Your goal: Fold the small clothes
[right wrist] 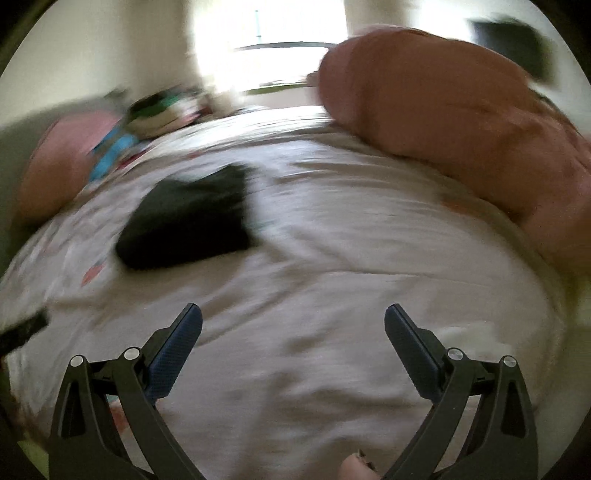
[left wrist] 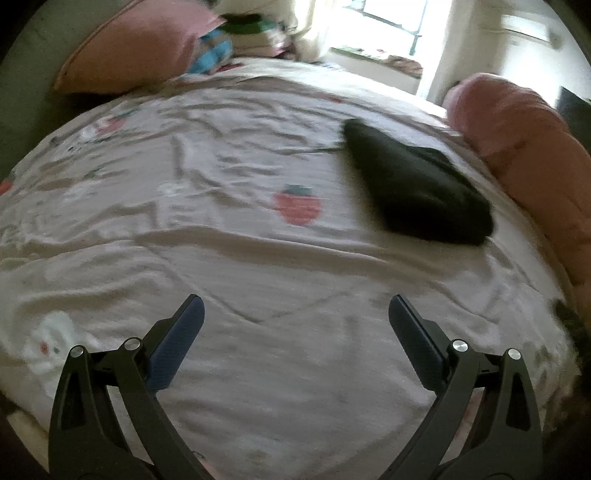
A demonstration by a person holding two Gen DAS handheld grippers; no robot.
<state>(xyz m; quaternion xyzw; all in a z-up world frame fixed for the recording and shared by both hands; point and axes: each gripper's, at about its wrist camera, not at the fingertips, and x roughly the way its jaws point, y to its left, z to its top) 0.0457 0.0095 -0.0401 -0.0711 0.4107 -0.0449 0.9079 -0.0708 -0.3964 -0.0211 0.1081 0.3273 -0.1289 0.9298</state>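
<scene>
A dark folded garment (left wrist: 413, 184) lies on the pale strawberry-print bedsheet (left wrist: 221, 229), to the right of centre in the left wrist view. It also shows in the right wrist view (right wrist: 192, 221), up and to the left. My left gripper (left wrist: 295, 314) is open and empty, held over bare sheet well short of the garment. My right gripper (right wrist: 293, 321) is open and empty too, over the bedsheet (right wrist: 332, 295), with the garment ahead on its left. Both views are blurred.
A pink pillow (left wrist: 136, 44) lies at the far left with a pile of coloured clothes (left wrist: 251, 33) beside it. A rolled orange-pink quilt (right wrist: 461, 122) runs along the right side of the bed. A bright window (left wrist: 388, 22) is behind.
</scene>
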